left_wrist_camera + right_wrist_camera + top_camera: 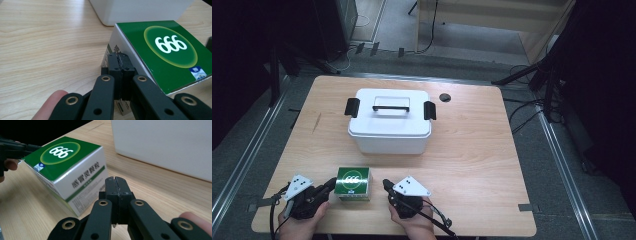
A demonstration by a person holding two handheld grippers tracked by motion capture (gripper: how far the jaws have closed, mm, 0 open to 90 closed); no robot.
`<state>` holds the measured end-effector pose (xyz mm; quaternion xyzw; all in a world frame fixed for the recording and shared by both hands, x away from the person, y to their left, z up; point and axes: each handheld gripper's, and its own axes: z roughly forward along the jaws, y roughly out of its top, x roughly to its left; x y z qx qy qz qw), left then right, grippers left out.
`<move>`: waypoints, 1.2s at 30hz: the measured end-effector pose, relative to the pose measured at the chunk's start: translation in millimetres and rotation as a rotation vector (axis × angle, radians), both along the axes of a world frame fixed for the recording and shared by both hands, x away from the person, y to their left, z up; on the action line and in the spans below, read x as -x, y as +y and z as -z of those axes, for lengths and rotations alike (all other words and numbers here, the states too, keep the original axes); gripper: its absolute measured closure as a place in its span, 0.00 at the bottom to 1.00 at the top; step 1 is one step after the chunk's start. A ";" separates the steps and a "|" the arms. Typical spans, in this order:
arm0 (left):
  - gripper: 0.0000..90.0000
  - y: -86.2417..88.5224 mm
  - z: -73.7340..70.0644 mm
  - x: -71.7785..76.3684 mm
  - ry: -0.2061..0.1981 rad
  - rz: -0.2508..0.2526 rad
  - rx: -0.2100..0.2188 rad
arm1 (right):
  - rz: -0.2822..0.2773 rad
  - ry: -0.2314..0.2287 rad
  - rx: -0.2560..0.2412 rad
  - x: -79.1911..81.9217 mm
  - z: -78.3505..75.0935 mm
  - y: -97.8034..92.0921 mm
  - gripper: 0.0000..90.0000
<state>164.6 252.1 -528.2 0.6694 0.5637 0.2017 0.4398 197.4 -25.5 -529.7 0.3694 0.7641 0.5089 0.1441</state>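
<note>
**Green box flanked by both grippers at the bench's near edge**

The green box [354,183] sits between them. The left gripper [331,184], fingers pressed together and empty, nearly touches its left side; the right gripper [386,184], likewise closed and empty, stands slightly farther off.

On the green top of the small box [165,52] in front of me I read "666" in white inside a round green badge. A small blue-and-white logo sits at one corner, too small to read. Its white side [82,181] carries green Chinese characters.
</note>
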 end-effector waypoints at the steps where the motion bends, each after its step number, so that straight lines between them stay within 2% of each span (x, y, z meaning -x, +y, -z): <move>1: 1.00 -1.5 0.2 -0.4 -0.003 0.001 0.000 | 0.000 0.004 0.001 -1.0 0.3 2.3 1.00; 7: 1.00 -10.8 0.9 -2.5 0.004 0.028 -0.006 | -0.001 0.007 0.016 -6.6 2.4 13.7 1.00; 8: 1.00 -15.5 0.9 -1.9 0.004 0.042 -0.014 | 0.000 0.024 0.020 -6.8 3.9 17.6 1.00; 10: 1.00 -18.1 0.9 -0.8 0.000 0.039 -0.025 | 0.010 0.030 0.017 -5.3 5.5 19.3 1.00; 13: 1.00 -19.1 1.1 -1.1 0.007 0.046 -0.009 | 0.004 0.042 0.008 -4.8 6.1 16.2 1.00; 17: 1.00 -24.2 0.8 -1.6 0.010 0.052 -0.006 | -0.001 0.038 0.021 -3.6 5.2 13.4 1.00; 21: 1.00 -34.0 0.3 -3.0 0.018 0.061 -0.001 | 0.021 0.050 0.026 -4.8 3.2 6.2 1.00; 24: 1.00 -42.6 -0.1 -6.3 0.025 0.078 0.005 | 0.037 0.061 0.038 -6.0 0.9 -5.9 1.00; 26: 1.00 -51.6 -1.2 -8.3 0.017 0.087 -0.023 | 0.046 0.069 0.039 -6.0 0.3 -13.3 1.00; 28: 1.00 -66.5 -1.9 -12.4 0.019 0.112 -0.030 | 0.068 0.062 0.045 -6.7 -0.2 -22.0 1.00; 29: 1.00 -66.5 -1.9 -12.4 0.019 0.112 -0.030 | 0.079 0.071 0.038 -7.7 -0.2 -27.4 1.00; 31: 1.00 -84.5 -2.6 -16.4 0.016 0.132 -0.044 | 0.099 0.086 0.028 -9.7 -0.7 -38.3 1.00; 33: 1.00 -90.8 -2.9 -18.2 0.016 0.138 -0.048 | 0.110 0.089 0.029 -10.6 -1.2 -43.9 1.00; 34: 1.00 -103.4 -3.4 -22.6 0.016 0.155 -0.049 | 0.132 0.100 0.027 -12.7 -2.3 -55.6 1.00; 35: 1.00 -103.4 -3.4 -22.6 0.016 0.155 -0.049 | 0.132 0.100 0.027 -12.7 -2.3 -55.6 1.00; 36: 1.00 -111.4 -3.6 -25.4 0.016 0.164 -0.050 | 0.155 0.105 0.026 -14.7 -3.0 -69.4 1.00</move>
